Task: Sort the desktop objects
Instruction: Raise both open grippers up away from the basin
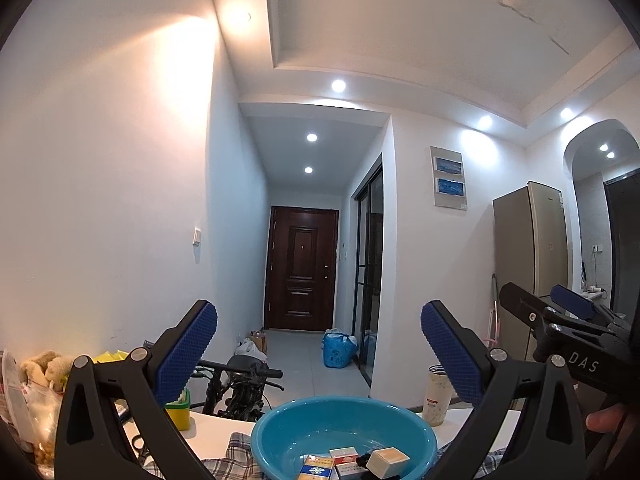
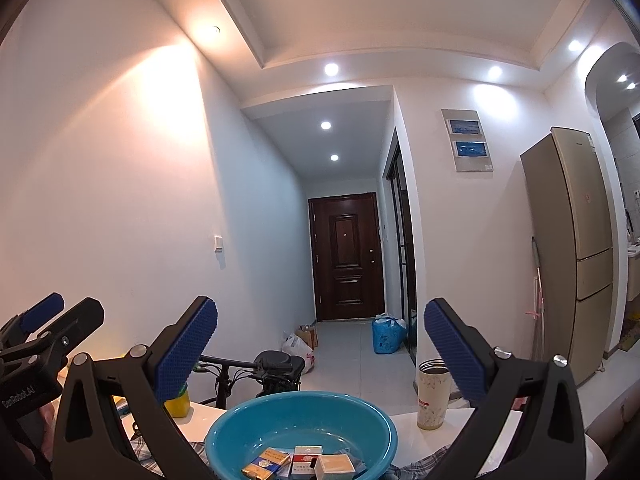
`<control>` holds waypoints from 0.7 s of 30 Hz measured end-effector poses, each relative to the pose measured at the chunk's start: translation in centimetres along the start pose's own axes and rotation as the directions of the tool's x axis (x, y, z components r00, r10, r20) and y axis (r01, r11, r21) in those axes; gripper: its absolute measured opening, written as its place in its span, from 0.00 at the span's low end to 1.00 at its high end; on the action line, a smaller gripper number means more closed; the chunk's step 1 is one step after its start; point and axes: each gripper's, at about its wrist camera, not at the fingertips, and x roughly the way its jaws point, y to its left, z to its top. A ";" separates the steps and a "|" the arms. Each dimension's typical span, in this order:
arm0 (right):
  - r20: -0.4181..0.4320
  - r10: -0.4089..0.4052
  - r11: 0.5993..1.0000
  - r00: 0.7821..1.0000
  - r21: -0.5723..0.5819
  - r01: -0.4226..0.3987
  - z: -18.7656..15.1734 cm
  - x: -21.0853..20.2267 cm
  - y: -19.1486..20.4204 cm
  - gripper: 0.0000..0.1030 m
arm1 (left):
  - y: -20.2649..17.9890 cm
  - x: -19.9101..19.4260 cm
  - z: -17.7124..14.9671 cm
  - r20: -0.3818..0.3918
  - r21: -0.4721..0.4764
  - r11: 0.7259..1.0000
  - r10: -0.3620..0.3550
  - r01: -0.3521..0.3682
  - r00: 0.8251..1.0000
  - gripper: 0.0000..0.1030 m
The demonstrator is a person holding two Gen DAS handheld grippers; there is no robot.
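Note:
A blue plastic basin (image 1: 280,432) (image 2: 240,428) stands on the white table, on a checked cloth (image 1: 236,446). Inside lie several small boxes: a yellow-blue pack (image 1: 317,467) (image 2: 265,463), a red-white pack (image 1: 345,456) (image 2: 307,456) and a beige box (image 1: 387,460) (image 2: 335,466). My left gripper (image 1: 319,350) is raised above and in front of the basin, open and holding nothing. My right gripper (image 2: 321,346) is likewise raised and open, empty. The right gripper (image 1: 560,312) shows at the right of the left wrist view; the left gripper (image 2: 44,320) at the left of the right wrist view.
A tall patterned cup (image 1: 437,396) (image 2: 433,394) stands right of the basin. A yellow-green container (image 1: 179,408) (image 2: 177,402) sits at the left, with bags and a plush toy (image 1: 42,368). A bicycle (image 1: 240,388) stands behind the table; a fridge (image 2: 572,248) is at the right.

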 end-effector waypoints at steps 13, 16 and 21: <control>0.026 -0.010 0.999 1.000 -0.037 0.011 2.1 -3.3 0.6 1.00 | -1.0 -2.8 1.3 0.010 0.010 1.000 -0.012 0.012 1.000 1.00; 0.032 -0.018 0.999 0.999 -0.046 0.019 2.2 -4.5 0.9 1.00 | -1.9 -3.2 1.1 0.003 0.025 0.999 -0.024 0.024 1.000 1.00; 0.055 0.002 0.998 0.998 -0.058 0.001 1.7 -6.2 1.5 1.00 | -2.8 -4.3 0.8 -0.011 0.058 0.998 -0.037 0.038 0.999 1.00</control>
